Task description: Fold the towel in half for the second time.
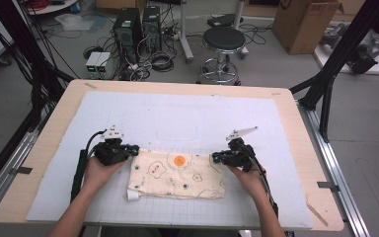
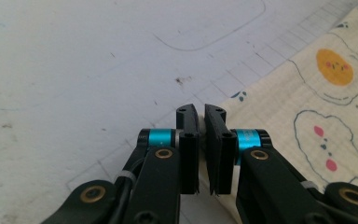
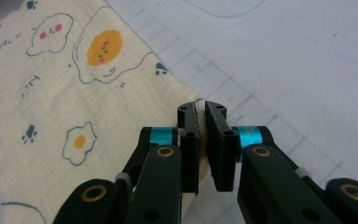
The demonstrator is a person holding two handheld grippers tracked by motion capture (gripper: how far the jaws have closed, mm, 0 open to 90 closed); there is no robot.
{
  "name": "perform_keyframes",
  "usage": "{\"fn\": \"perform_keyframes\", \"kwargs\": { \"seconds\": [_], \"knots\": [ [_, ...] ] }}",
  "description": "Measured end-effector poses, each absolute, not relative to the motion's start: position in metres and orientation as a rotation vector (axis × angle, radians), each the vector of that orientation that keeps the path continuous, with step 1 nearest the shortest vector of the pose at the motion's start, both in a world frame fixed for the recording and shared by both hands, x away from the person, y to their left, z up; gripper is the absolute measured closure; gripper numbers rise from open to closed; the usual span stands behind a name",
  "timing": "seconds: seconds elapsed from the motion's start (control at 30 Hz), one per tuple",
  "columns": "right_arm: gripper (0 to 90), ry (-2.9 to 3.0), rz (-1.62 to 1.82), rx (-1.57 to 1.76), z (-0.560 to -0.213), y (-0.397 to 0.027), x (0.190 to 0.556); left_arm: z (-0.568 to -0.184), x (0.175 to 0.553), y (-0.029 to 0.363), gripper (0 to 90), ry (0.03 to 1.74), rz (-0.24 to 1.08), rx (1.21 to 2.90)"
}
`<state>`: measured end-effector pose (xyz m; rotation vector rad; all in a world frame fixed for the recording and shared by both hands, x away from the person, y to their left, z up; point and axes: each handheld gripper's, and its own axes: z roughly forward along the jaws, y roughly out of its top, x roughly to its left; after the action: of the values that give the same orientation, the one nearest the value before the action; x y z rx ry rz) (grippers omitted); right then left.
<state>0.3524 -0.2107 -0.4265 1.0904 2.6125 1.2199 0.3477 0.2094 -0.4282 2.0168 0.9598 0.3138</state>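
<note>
inspection of the work in hand: a folded cream cloth [image 1: 176,174] printed with fried eggs and paw marks lies flat on the white gridded mat [image 1: 177,118] that covers the desk [image 1: 296,148], toward the near edge and roughly centred between my two hands. in the high view its long sides run from 9 o'clock to 3 o'clock, and a small white label sticks out at its 7 o'clock corner.

left gripper [image 1: 134,148]: sits at the cloth's 10 o'clock corner. in the left gripper view the jaws are pressed nearly together with only a thin slit between the pads, and the cloth's corner [image 2: 261,121] runs in under them. i judge they are pinching that corner.

right gripper [image 1: 217,157]: sits at the cloth's 2 o'clock corner. in the right gripper view the jaws are drawn close on the cream edge, which shows in the gap between the pads [image 3: 203,135]. they are pinching the fabric.

handling assessment: the cloth looks thin, light and limp. it will sag between two holds and offers no stiffness to push against. the weave should grip well in the pads, with no risk of breakage. the far corners are the sound places to hold, since both layers of the fold meet there. a shallow bite may catch the top layer alone and let the fold open when lifted. both hands should rise evenly to keep the far edge taut.
</note>
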Motion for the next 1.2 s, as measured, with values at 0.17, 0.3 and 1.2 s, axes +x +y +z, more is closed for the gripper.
{"fn": "perform_keyframes", "kwargs": {
  "seconds": [0.17, 0.3, 1.2],
  "knots": [
    [84.5, 2.588, 1.270, 1.127, -0.422, -0.208, 0.362, -0.421, 0.355, 0.213, 84.1, 0.975, 0.323, 2.013],
    [84.5, 2.560, 1.311, 1.156, -0.418, -0.207, 0.372, -0.411, 0.365, 0.215, 84.0, 0.981, 0.345, 2.008],
    [84.7, 2.542, 1.330, 1.288, -0.425, -0.208, 0.401, -0.423, 0.383, 0.221, 84.1, 1.051, 0.287, 1.989]
  ]
}}
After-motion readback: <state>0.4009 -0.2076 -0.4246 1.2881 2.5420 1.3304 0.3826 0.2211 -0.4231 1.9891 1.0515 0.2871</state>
